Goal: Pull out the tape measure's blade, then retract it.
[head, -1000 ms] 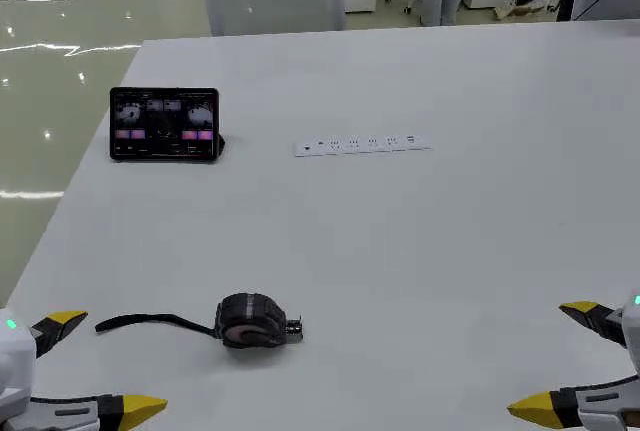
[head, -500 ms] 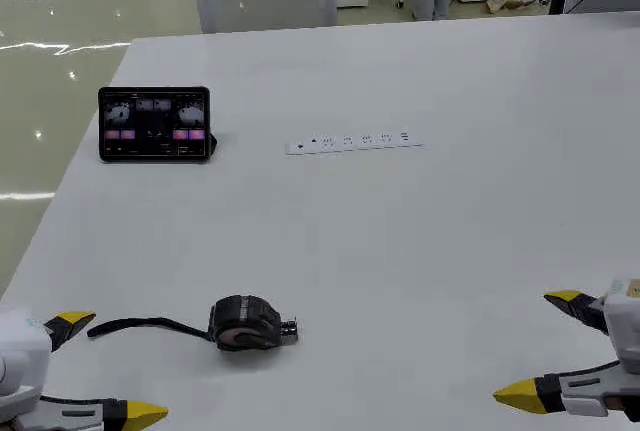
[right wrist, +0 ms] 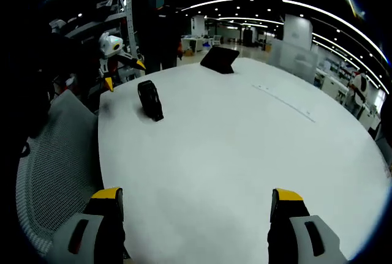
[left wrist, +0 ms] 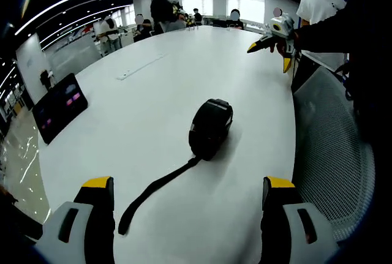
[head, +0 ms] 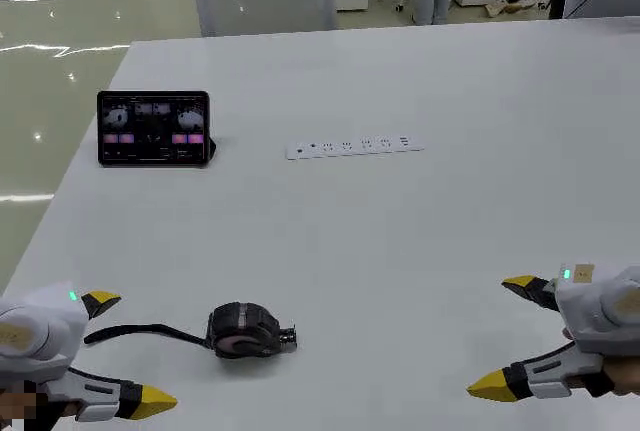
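The big white table (head: 420, 231) runs across the head view, and both grippers sit at its near edge. The left gripper (head: 130, 351) is at the bottom left corner, yellow-tipped jaws spread wide with nothing between them. The right gripper (head: 500, 334) is at the bottom right, also spread wide and holding nothing, well apart from the other.

Far left on the table is a dark tablet (head: 153, 127), propped up with its screen lit. Near the middle lies a white power strip (head: 354, 146), flat.

Now the tape measure (head: 243, 329): a black case on the table near the front edge, just beside the left gripper and untouched. Its wrist strap (head: 140, 332) trails towards that gripper.

The head view gives the small blade hook (head: 289, 332) at the case's right end, blade in. The left gripper view adds the close angle: the case (left wrist: 211, 127) straight ahead between the open jaws, the strap (left wrist: 153, 189) snaking back towards them, and the right gripper (left wrist: 272, 40) far across. The right gripper view puts the case (right wrist: 150, 100) upper left, near the left gripper (right wrist: 119, 62).
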{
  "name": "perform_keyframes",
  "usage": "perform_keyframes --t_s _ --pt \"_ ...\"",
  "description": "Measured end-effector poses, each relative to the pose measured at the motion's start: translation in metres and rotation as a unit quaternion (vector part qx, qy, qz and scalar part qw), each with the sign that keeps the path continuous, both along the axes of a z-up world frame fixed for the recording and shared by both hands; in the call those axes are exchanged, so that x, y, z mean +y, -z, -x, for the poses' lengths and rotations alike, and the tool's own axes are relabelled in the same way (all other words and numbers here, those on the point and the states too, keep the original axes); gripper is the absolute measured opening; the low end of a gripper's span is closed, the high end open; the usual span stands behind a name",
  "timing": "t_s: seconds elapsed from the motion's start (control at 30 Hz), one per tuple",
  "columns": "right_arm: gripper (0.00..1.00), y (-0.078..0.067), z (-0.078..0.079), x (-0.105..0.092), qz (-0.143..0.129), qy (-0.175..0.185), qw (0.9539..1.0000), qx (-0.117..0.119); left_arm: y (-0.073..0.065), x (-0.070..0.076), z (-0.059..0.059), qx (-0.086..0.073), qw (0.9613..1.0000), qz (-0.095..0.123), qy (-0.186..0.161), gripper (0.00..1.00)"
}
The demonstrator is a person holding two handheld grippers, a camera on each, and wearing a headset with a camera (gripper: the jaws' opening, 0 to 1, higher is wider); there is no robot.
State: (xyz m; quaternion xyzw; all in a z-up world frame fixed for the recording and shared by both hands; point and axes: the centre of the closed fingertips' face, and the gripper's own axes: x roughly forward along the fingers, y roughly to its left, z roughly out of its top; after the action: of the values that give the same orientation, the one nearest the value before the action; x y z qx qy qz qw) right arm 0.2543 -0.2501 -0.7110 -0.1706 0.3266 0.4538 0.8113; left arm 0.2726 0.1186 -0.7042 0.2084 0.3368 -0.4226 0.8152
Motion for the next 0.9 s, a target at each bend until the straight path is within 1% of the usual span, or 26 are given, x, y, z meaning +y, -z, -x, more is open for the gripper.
perform_keyframes --t_s 0.1,0.17,0.23,0.3,0.37,0.43,0.5,0.6,0.63,0.7,0.73,0.77,0.8,0.87,0.9 --pt "0.99 0.001 -0.005 0.005 -0.001 -0.011 0.9999 -0.004 0.002 -0.006 -0.002 0.007 0.9997 -0.01 0.019 0.99" --pt "0.99 0.003 -0.008 0.008 0.0 -0.016 0.9999 -0.001 0.002 -0.009 -0.005 0.007 0.9994 -0.016 0.029 0.99" --pt "0.99 0.004 -0.011 0.012 0.001 -0.022 0.9998 -0.002 0.003 -0.012 -0.007 0.013 0.9992 -0.02 0.034 0.99" --pt "0.99 0.006 -0.015 0.015 -0.004 -0.025 0.9997 0.001 0.003 -0.018 -0.008 0.013 0.9987 -0.017 0.046 0.99" --pt "0.99 0.008 -0.018 0.019 -0.009 -0.024 0.9997 0.006 0.005 -0.022 -0.01 0.013 0.998 -0.023 0.057 0.99" --pt "0.99 0.01 -0.019 0.023 -0.008 -0.028 0.9996 0.007 0.006 -0.026 -0.012 0.017 0.9975 -0.026 0.064 0.99" --pt "0.99 0.012 -0.022 0.027 -0.004 -0.035 0.9994 0.003 0.007 -0.032 -0.014 0.015 0.9964 -0.033 0.076 0.99" --pt "0.99 0.015 -0.024 0.035 0.0 -0.047 0.9989 0.003 0.009 -0.041 -0.016 0.018 0.9952 -0.036 0.09 0.99" --pt "0.99 0.017 -0.025 0.038 0.002 -0.054 0.9986 0.002 0.01 -0.044 -0.015 0.02 0.994 -0.041 0.099 0.99" --pt "0.99 0.019 -0.026 0.045 0.006 -0.065 0.9978 -0.001 0.014 -0.05 -0.017 0.019 0.992 -0.048 0.116 0.99" --pt "0.99 0.019 -0.027 0.047 0.007 -0.07 0.9975 -0.002 0.015 -0.052 -0.017 0.018 0.9914 -0.05 0.12 0.99" --pt "0.99 0.021 -0.028 0.051 0.007 -0.074 0.9973 -0.003 0.017 -0.055 -0.018 0.02 0.9899 -0.057 0.128 0.99" --pt "0.99 0.022 -0.029 0.053 0.008 -0.077 0.997 -0.003 0.02 -0.056 -0.021 0.021 0.9893 -0.062 0.131 0.99" --pt "0.99 0.024 -0.031 0.059 0.009 -0.084 0.9964 -0.003 0.02 -0.063 -0.024 0.021 0.9885 -0.06 0.137 0.99" --pt "0.99 0.025 -0.031 0.061 0.008 -0.086 0.9962 -0.004 0.02 -0.064 -0.025 0.021 0.9877 -0.064 0.141 0.99"
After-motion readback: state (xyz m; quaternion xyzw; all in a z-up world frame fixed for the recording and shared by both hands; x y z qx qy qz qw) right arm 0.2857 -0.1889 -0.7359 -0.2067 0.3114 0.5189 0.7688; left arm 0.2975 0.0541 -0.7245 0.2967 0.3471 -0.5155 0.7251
